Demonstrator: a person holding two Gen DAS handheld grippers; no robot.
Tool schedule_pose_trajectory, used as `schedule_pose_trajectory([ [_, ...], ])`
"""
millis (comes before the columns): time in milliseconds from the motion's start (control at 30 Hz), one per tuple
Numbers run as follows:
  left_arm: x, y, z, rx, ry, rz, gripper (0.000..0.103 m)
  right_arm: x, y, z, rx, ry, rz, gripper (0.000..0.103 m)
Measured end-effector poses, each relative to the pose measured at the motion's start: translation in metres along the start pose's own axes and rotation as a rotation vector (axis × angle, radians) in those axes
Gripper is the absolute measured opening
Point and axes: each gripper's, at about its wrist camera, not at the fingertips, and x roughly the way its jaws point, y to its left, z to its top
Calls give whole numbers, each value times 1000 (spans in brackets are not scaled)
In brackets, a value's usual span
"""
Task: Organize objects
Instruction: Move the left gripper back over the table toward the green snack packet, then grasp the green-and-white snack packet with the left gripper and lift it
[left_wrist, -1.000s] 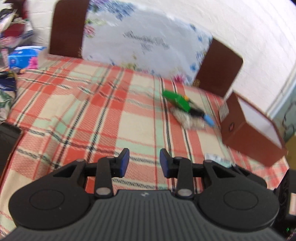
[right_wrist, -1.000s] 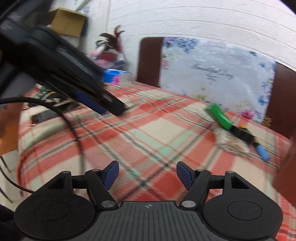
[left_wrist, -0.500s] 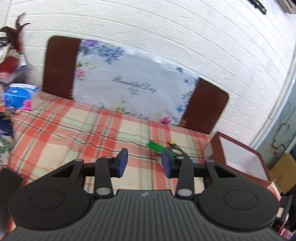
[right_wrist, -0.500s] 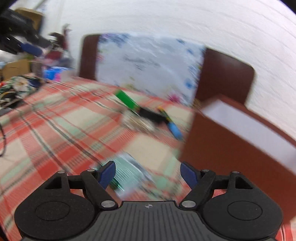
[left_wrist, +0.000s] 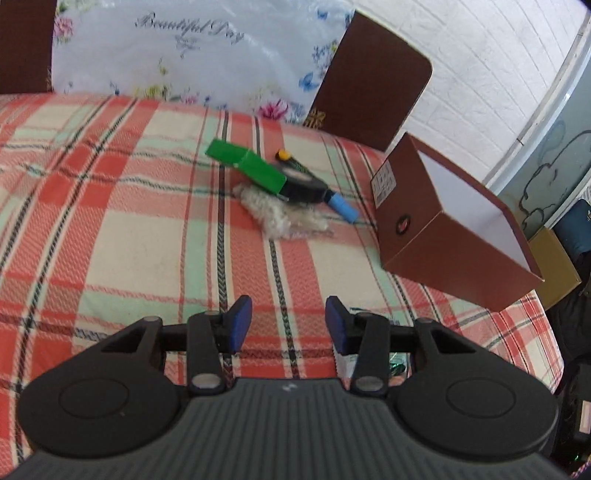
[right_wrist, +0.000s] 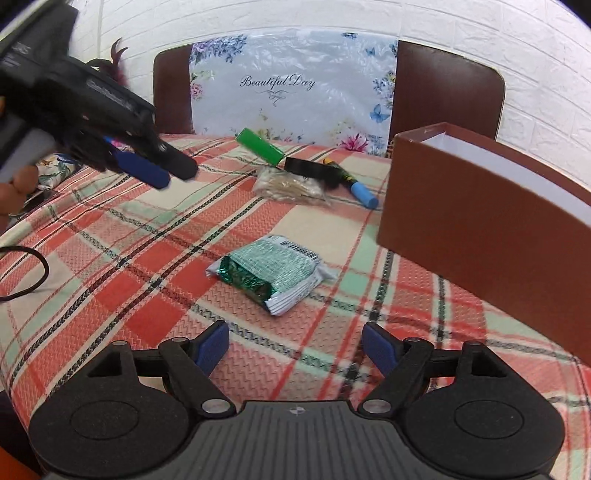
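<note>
A brown open box (left_wrist: 450, 218) (right_wrist: 491, 206) with a white inside stands on the plaid cloth at the right. Beside it lies a small pile: a green flat piece (left_wrist: 247, 166) (right_wrist: 258, 146), a black tape roll (left_wrist: 304, 184) (right_wrist: 312, 168), a blue-capped marker (left_wrist: 341, 206) (right_wrist: 360, 190) and a clear bag of pale bits (left_wrist: 280, 212) (right_wrist: 290, 186). A green and white foil packet (right_wrist: 271, 271) lies just ahead of my right gripper (right_wrist: 295, 349), which is open and empty. My left gripper (left_wrist: 288, 321) is open and empty; it also shows in the right wrist view (right_wrist: 162, 170), hovering at the left.
The plaid cloth (left_wrist: 110, 229) covers the table. A chair back with a floral "Beautiful Day" cover (right_wrist: 288, 85) stands behind the pile. A black cable (right_wrist: 33, 273) lies at the left edge. A yellow box (left_wrist: 554, 266) sits beyond the table at the right.
Both grippers have swung about. The left one now looks down at the pile and box from closer. The right one has steadied with the foil packet right in front of it.
</note>
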Motion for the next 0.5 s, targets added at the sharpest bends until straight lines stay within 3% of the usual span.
schedule_pose_trajectory([
  [233, 24, -20, -6, 62, 88, -28, 46, 11, 6, 8, 7, -18, 12, 77],
  [400, 52, -42, -10, 91, 151, -56, 56, 21, 5, 14, -2, -16, 12, 75],
  [467, 59, -47, -9, 86, 151, -70, 66, 26, 2, 17, 19, -7, 17, 74],
  [500, 63, -51, -8, 90, 154, -70, 67, 29, 1, 19, 30, -7, 23, 68],
])
